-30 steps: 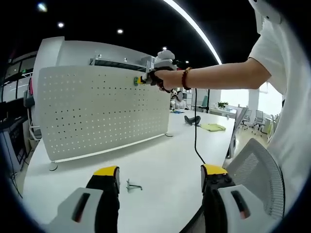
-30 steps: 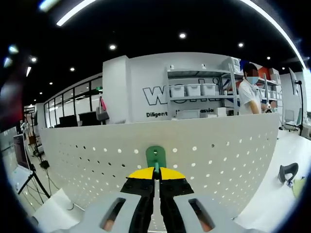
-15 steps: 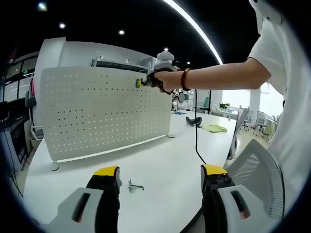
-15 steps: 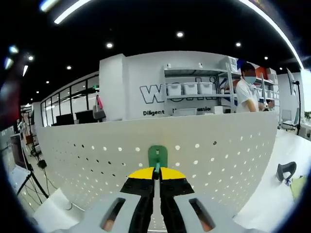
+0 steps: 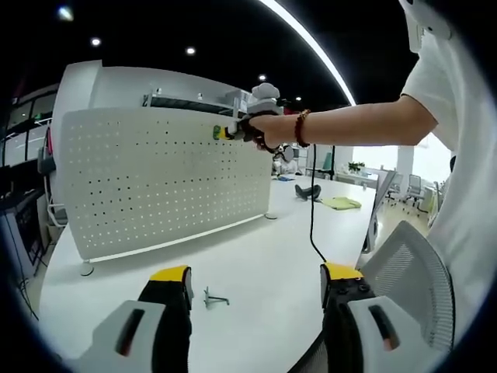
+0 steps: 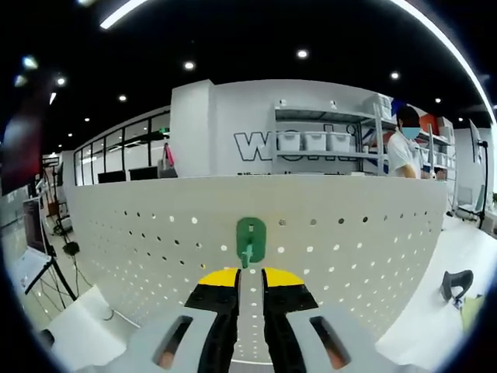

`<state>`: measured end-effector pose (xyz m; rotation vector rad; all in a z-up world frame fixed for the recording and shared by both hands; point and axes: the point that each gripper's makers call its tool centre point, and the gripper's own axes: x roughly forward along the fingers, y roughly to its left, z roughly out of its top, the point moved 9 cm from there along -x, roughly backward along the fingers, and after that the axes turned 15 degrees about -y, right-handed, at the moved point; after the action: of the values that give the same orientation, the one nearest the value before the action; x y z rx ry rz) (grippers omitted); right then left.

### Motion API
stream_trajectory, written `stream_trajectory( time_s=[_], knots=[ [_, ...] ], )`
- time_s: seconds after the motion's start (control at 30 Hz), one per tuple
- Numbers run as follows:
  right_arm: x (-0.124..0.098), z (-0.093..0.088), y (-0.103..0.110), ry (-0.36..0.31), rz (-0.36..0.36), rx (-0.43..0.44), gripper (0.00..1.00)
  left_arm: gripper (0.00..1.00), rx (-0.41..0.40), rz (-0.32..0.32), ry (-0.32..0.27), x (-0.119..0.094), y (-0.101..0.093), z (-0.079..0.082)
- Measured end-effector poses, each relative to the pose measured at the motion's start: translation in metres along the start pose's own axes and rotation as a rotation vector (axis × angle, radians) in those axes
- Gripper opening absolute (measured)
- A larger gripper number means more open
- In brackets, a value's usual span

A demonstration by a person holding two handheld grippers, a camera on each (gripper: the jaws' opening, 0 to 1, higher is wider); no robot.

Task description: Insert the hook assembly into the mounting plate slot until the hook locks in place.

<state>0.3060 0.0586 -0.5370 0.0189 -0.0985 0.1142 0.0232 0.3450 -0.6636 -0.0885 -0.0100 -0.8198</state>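
Standing upright on the white desk (image 5: 256, 264), the perforated mounting plate (image 5: 155, 179) runs along the desk's far edge on small feet. Green hook assembly (image 6: 250, 238) sits flat against the plate's face, close under its top edge; the same piece shows as a small green spot (image 5: 217, 132) near the plate's top right corner in the left gripper view.

Right gripper (image 6: 250, 277): yellow-tipped jaws parted by a narrow gap, tips just below the hook's stem; no grip on it that I can make out. From the left gripper view this gripper (image 5: 250, 124) is held up at the plate's top edge by a person's hand (image 5: 264, 128), arm outstretched, bead bracelet at the wrist, black cable hanging down to the desk.

Left gripper (image 5: 256, 276): jaws spread wide, holding nothing, low over the desk's near edge. A small loose metal hook (image 5: 211, 297) lies on the desk just beside its left jaw.

Containers: white bins (image 6: 311, 141) in a row on a shelf unit behind the plate; contents cannot be told.

Room: a black object (image 6: 454, 281) and a yellow-green cloth (image 5: 340, 203) toward the desk's far right end. Mesh chair back (image 5: 408, 272) by the near right edge. Dark ceiling with spot lights and a long light strip (image 5: 311, 47). A person in white stands by the shelves (image 6: 400, 151).
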Motion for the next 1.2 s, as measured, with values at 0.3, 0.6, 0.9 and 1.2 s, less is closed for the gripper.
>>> stream_trajectory(
  time_s=[0.3,0.6,0.9,1.2],
  knots=[
    [-0.021,-0.01,0.004,0.019,0.025,0.012,0.1,0.69,0.007,0.001,0.007,-0.002,-0.003,0.001],
    [-0.039,-0.028,0.009,0.052,0.052,0.029,0.09,0.68,0.019,0.003,0.024,-0.004,-0.003,0.002],
    [-0.056,-0.045,0.021,0.076,0.092,0.037,0.09,0.68,0.021,-0.001,0.027,-0.005,-0.007,0.003],
    [-0.074,-0.069,0.034,0.123,0.15,0.042,0.1,0.68,0.022,-0.002,0.032,-0.004,-0.01,0.003]
  ],
)
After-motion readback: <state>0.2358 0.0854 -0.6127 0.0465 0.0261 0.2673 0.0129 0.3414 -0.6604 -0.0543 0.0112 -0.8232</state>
